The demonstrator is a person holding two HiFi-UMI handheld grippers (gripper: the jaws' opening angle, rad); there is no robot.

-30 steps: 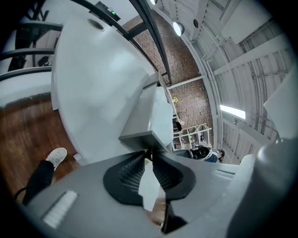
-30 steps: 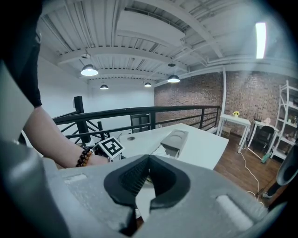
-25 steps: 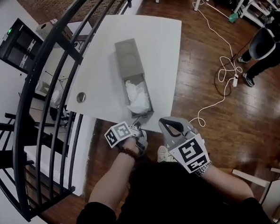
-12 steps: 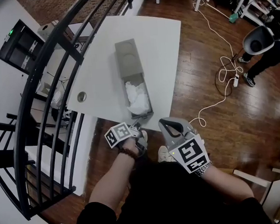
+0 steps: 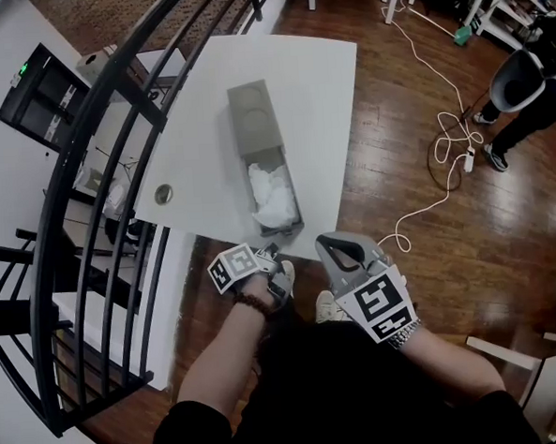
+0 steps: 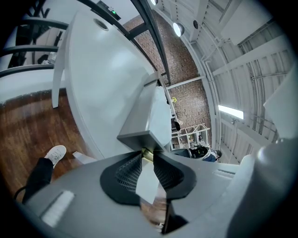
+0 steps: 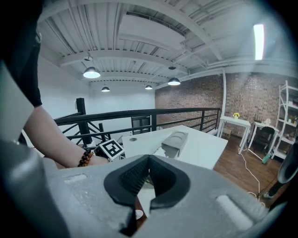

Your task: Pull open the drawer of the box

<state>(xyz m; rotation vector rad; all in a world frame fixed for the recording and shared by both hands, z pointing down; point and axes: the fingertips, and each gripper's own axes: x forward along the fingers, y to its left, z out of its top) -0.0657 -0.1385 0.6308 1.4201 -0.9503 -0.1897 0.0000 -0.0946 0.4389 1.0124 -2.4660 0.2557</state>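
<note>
A white rectangular table [image 5: 308, 92] fills the upper middle of the head view. A long grey box [image 5: 255, 119] lies on it lengthwise. Its grey drawer [image 5: 294, 201] stands pulled out toward the frame's centre, with white crumpled material [image 5: 272, 196] inside. From the bottom of the frame both forearms reach up to the table's near edge. The left one is bare and wears a brown bead bracelet [image 5: 255, 305] at the wrist. The left gripper [image 5: 272, 251] points at the drawer's front end, left of centre. In the left gripper view its jaws are opening, with a narrow gap between the pads, and the drawer's small brass-coloured knob [image 6: 147, 153] sits right at their tips. The right gripper [image 5: 331, 244] is held just right of centre, apart from the drawer, its tips together on nothing.
</note>
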